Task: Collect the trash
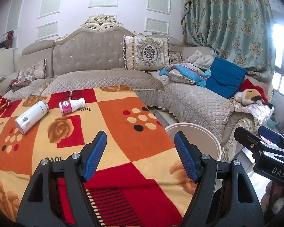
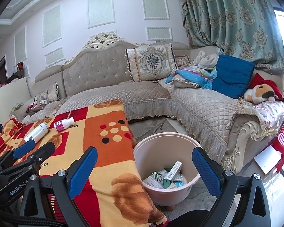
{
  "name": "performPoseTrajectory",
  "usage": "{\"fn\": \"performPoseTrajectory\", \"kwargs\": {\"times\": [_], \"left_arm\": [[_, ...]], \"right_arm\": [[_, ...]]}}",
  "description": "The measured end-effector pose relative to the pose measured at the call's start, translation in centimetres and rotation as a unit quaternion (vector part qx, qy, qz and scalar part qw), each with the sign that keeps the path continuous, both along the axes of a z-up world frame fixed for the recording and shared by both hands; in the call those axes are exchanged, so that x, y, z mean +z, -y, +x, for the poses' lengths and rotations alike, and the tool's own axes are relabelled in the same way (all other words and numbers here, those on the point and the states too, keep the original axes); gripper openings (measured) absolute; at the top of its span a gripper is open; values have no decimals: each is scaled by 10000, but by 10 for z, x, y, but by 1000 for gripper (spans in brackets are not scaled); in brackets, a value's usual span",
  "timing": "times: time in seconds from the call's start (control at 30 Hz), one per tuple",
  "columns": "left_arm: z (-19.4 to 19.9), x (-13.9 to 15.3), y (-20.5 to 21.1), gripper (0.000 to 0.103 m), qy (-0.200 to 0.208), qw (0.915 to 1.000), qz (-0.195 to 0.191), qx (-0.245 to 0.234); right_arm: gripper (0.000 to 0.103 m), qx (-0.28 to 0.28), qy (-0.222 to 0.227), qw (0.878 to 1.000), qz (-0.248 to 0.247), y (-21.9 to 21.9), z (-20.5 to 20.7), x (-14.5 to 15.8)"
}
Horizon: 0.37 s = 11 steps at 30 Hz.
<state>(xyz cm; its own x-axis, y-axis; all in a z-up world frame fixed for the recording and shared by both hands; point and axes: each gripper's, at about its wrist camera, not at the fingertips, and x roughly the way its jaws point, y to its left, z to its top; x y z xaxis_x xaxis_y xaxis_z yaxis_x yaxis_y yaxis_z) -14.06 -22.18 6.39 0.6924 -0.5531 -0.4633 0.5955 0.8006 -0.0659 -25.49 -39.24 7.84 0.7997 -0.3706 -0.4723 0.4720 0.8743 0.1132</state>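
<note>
Far left on the red-orange patterned blanket [image 1: 123, 117]: white cylindrical bottle [image 1: 31, 117] and small white bottle with pink label [image 1: 72, 106], both on their sides, close but apart. Left gripper [image 1: 140, 155] jaws apart over blanket, empty. Right gripper [image 2: 144, 172] wide open, empty, above beige round plastic bin [image 2: 187, 187] holding small cartons and what look like wrappers.

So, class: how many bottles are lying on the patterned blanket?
2. The larger white bottle lies nearer the blanket's left edge; the smaller pink-labelled bottle lies just right of it, further back. Neither is hidden, and nothing covers more of the blanket.
</note>
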Motion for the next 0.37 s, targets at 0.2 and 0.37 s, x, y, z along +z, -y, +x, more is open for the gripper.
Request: {"fn": "performPoseTrajectory", "kwargs": {"times": [0.2,0.37], "left_arm": [[4,-7,7,73,-89,9999,60,-101],[9,-13,8,73,-157,9998,82,-85]], "right_arm": [[99,-22,-93,9999,43,3,4,-6],[99,-37,-161,9998,85,6,8,-11]]}}
